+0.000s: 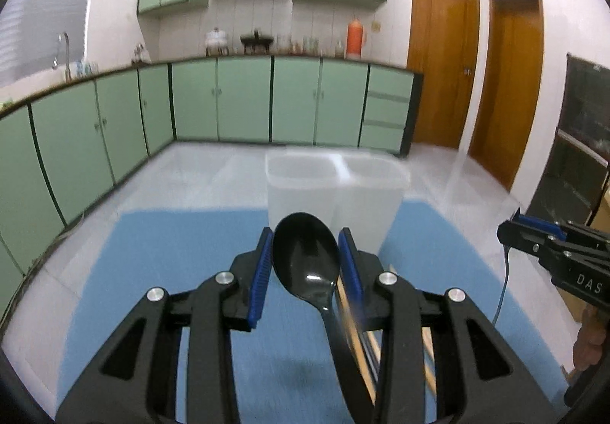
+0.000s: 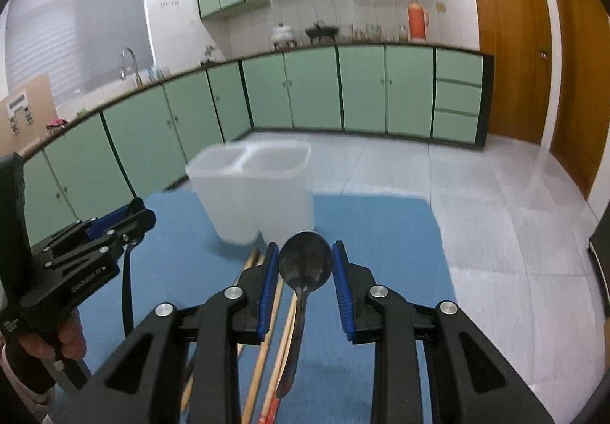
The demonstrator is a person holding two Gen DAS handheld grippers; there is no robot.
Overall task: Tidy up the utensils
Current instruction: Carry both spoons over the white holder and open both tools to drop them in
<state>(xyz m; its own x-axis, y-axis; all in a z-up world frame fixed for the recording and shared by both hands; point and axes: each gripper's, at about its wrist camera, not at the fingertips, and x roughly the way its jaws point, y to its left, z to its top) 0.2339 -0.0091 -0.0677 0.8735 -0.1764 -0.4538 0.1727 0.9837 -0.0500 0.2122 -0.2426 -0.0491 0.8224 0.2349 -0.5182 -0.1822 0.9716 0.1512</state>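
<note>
My left gripper (image 1: 306, 254) is shut on a black plastic spoon (image 1: 306, 256), bowl up, held above the blue mat (image 1: 171, 260). It also shows in the right wrist view (image 2: 129, 222) with the spoon handle hanging down. My right gripper (image 2: 305, 264) is shut on a metal spoon (image 2: 305, 264), bowl up; it shows at the right edge of the left wrist view (image 1: 533, 237). A translucent white two-compartment holder (image 1: 331, 191) stands just beyond both grippers at the mat's far edge; it also shows in the right wrist view (image 2: 255, 187). Both compartments look empty.
Several wooden chopsticks (image 2: 267, 340) and a red-tipped utensil (image 2: 268, 412) lie on the blue mat (image 2: 381, 225) under my right gripper. Chopsticks (image 1: 362, 359) also show under my left gripper. Green kitchen cabinets (image 1: 244, 100) and wooden doors (image 1: 442, 65) are far behind.
</note>
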